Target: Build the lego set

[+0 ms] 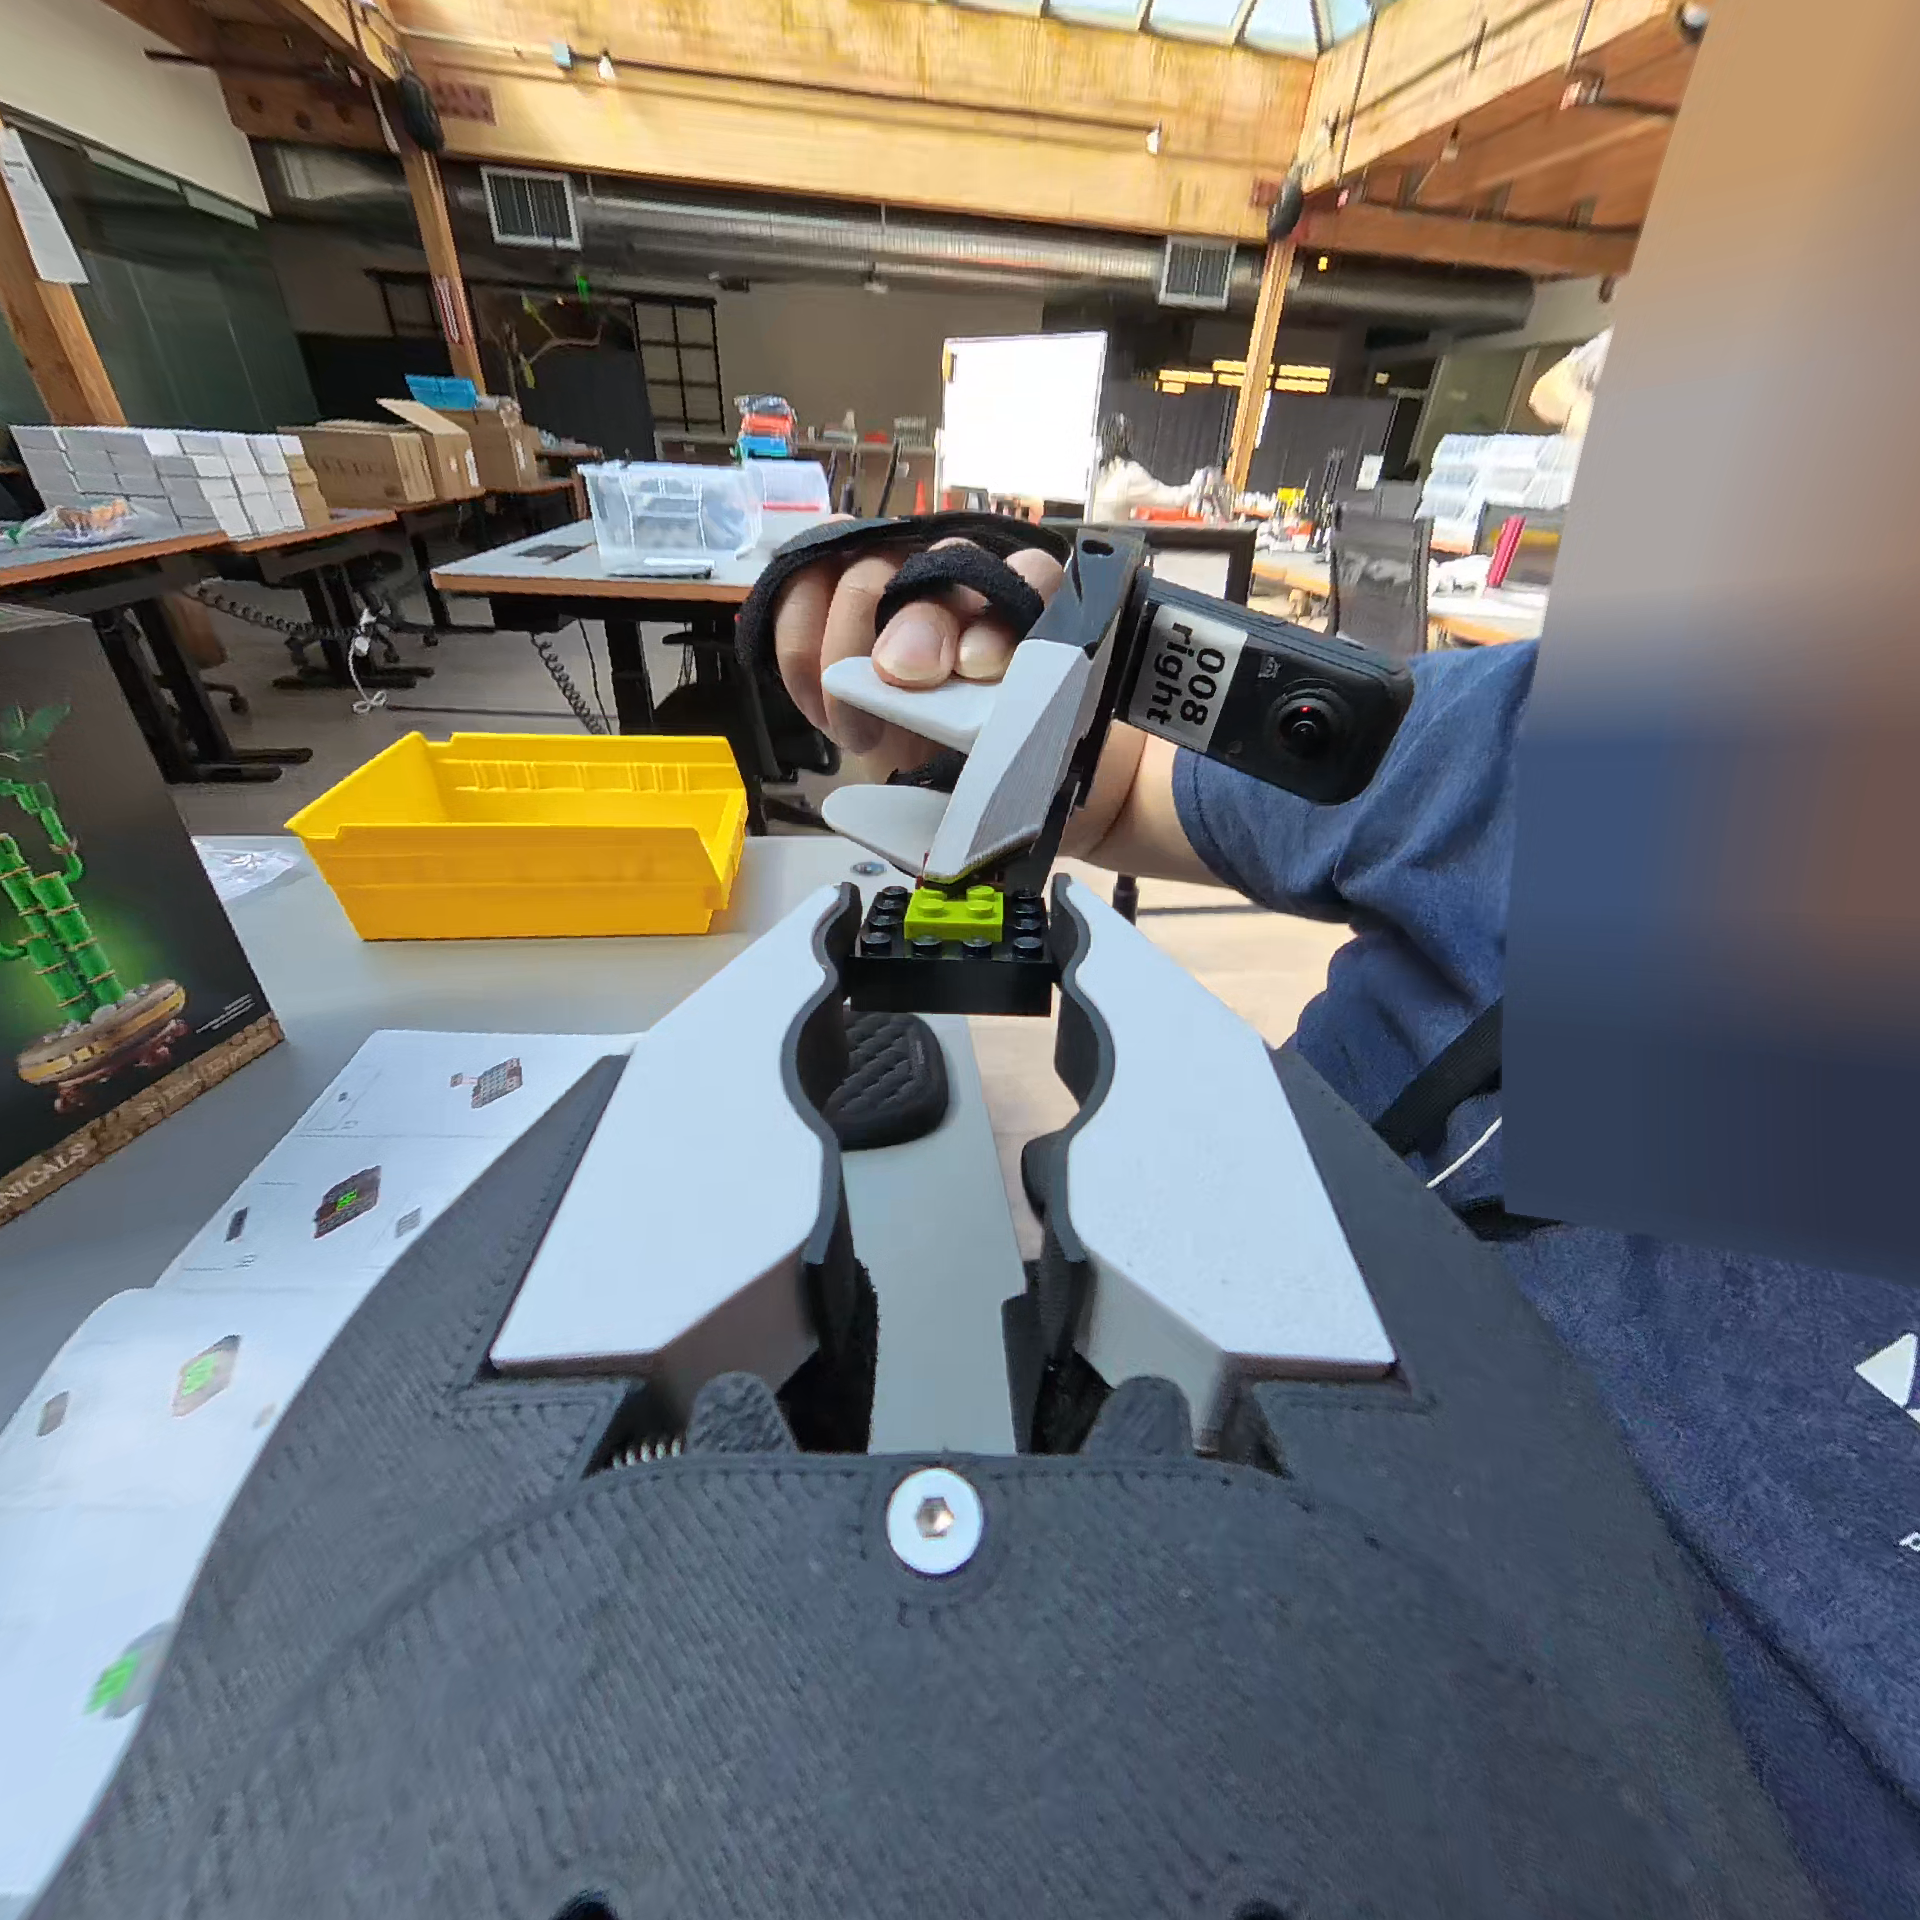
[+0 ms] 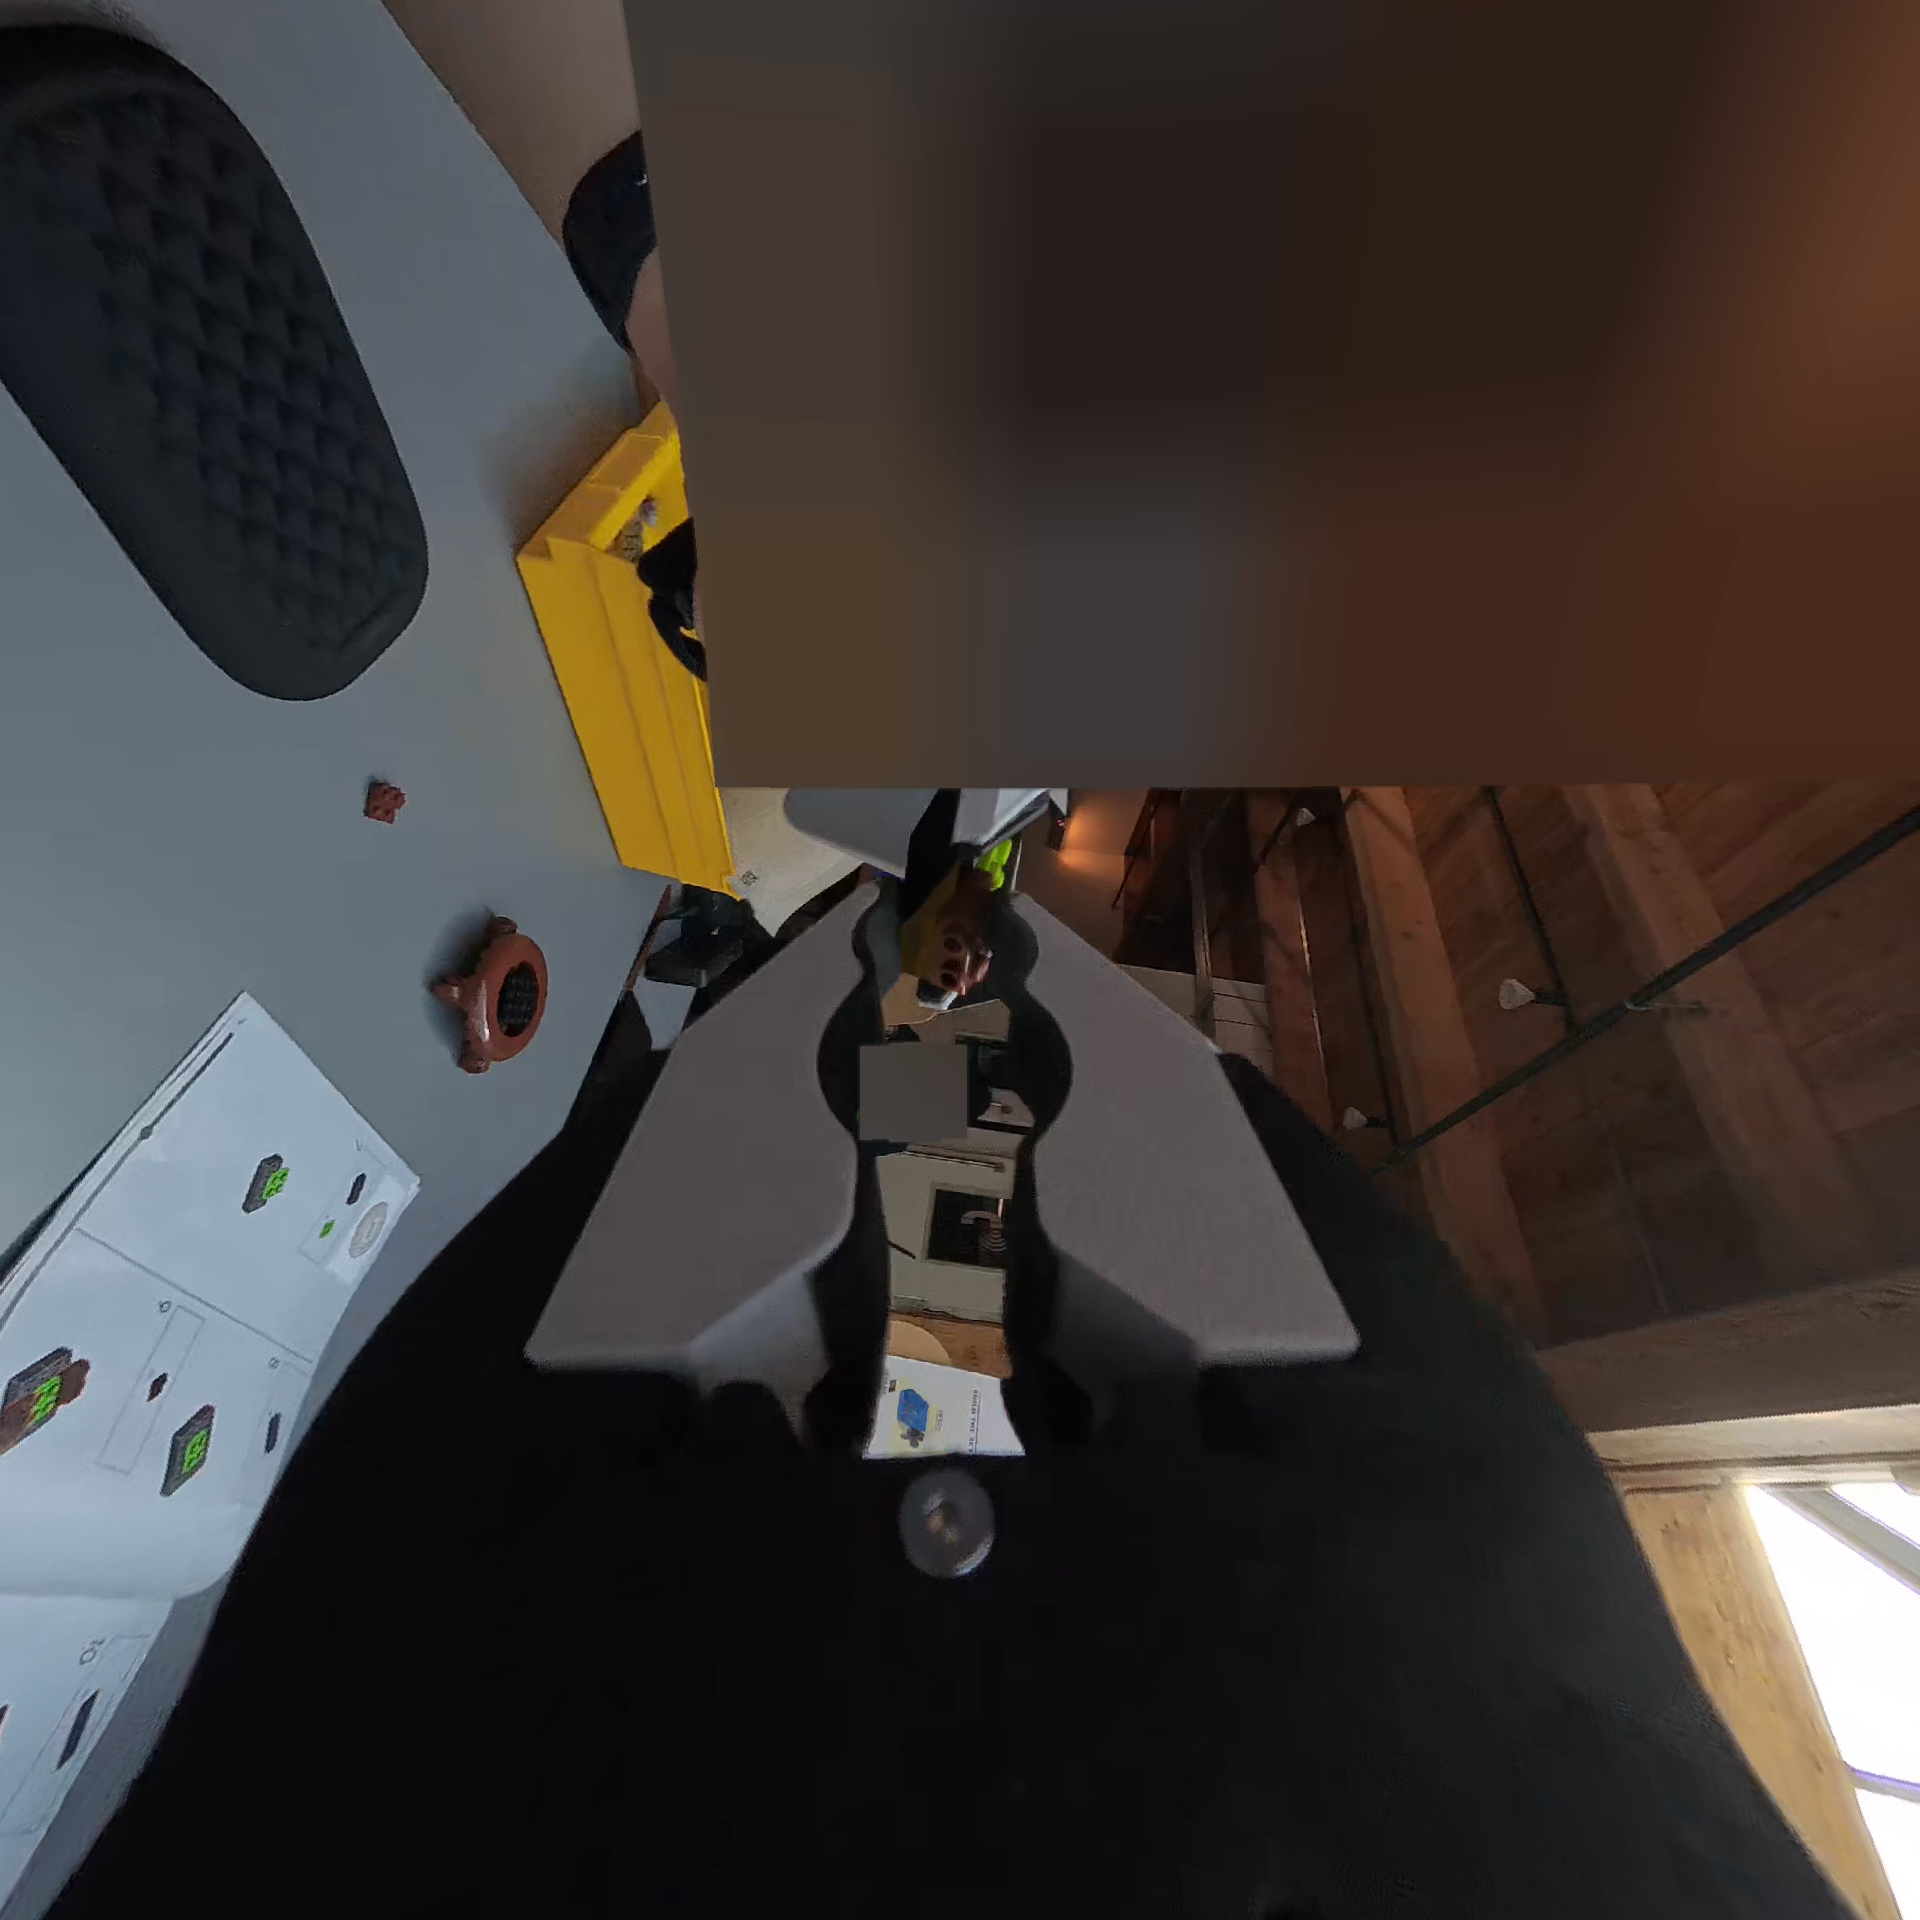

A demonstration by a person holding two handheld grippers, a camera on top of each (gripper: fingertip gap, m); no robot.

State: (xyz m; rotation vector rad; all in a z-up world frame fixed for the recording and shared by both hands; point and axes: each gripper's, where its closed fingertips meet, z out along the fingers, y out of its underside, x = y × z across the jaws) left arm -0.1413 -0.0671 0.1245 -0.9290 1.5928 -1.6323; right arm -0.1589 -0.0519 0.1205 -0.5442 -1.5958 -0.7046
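Clamped between the left gripper (image 1: 951,951) jaws, held above the table edge: black brick (image 1: 951,971) with a lime plate (image 1: 958,914) on its studs. Right gripper (image 1: 961,868), closed on a small reddish-brown piece (image 2: 961,940), tips touching the lime plate. Best pressed straight down, studs aligned, black brick kept level. Farther off: printed instruction sheet (image 1: 343,1153), set box (image 1: 94,935), yellow bin (image 1: 540,831). Label on right gripper's camera, wording withheld.

The left gripper (image 1: 951,956) was clamped on a black lego block (image 1: 951,971), held above the grey table (image 1: 436,987). A lime-green plate (image 1: 956,912) sat on the block's studs. The right gripper (image 1: 961,857) pointed down, its tips meeting the green plate. A yellow bin (image 1: 530,831) stood behind, with an instruction booklet (image 1: 343,1164) at left.
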